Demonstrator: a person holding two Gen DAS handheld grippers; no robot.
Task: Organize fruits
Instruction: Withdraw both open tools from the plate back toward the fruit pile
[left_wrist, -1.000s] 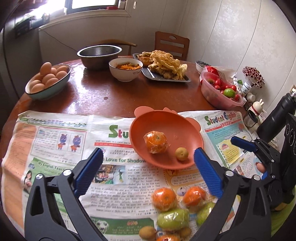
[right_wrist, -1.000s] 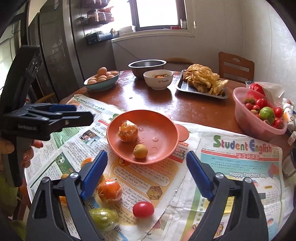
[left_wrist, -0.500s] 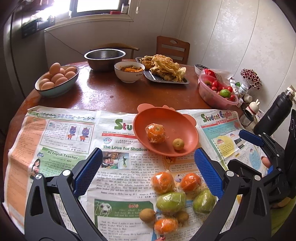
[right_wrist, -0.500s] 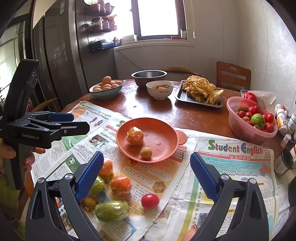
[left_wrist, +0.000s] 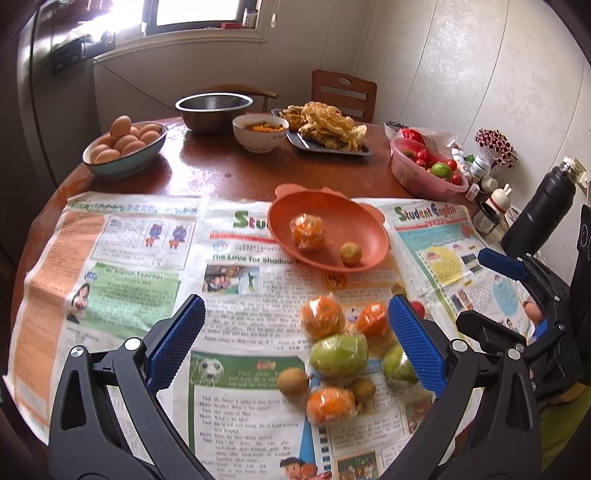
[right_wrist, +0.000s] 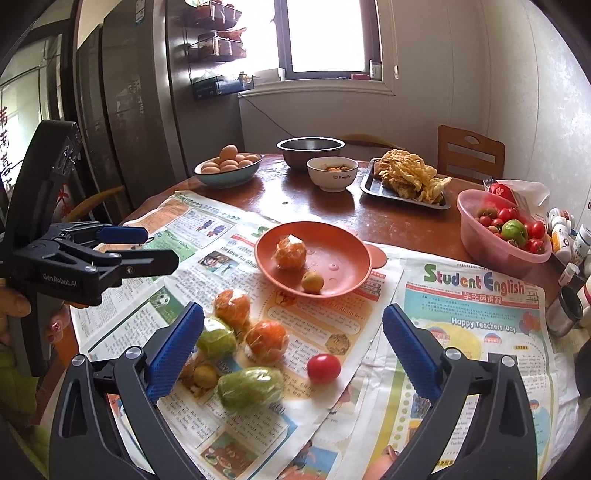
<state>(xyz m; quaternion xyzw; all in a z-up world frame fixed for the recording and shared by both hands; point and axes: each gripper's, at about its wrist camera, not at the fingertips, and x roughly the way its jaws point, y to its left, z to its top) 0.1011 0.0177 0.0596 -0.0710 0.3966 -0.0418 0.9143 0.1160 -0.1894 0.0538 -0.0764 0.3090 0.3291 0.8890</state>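
An orange plate (left_wrist: 362, 225) (right_wrist: 343, 254) on the newspaper holds a wrapped orange (left_wrist: 307, 232) (right_wrist: 290, 254) and a small yellow fruit (left_wrist: 351, 253) (right_wrist: 312, 282). Nearer lies a loose pile: wrapped oranges (left_wrist: 322, 317) (right_wrist: 266, 339), wrapped green fruits (left_wrist: 339, 355) (right_wrist: 249, 387), small brown fruits (left_wrist: 292, 382) and a red tomato (right_wrist: 323, 367). My left gripper (left_wrist: 295, 347) is open and empty above the pile. My right gripper (right_wrist: 293, 350) is open and empty above the pile too. The left gripper also shows at the left edge of the right wrist view (right_wrist: 129, 247).
Newspaper (left_wrist: 129, 266) covers the near half of the round wooden table. At the back stand an egg bowl (left_wrist: 125, 147), a steel bowl (left_wrist: 214, 110), a white bowl (left_wrist: 260, 133), a tray of fried food (left_wrist: 328, 129) and a pink tomato tub (left_wrist: 424, 170). A black flask (left_wrist: 539, 214) stands at the right.
Both grippers have pulled back and risen, so the plate looks farther away and more of the loose pile shows. Both stay open. No fruit has moved.
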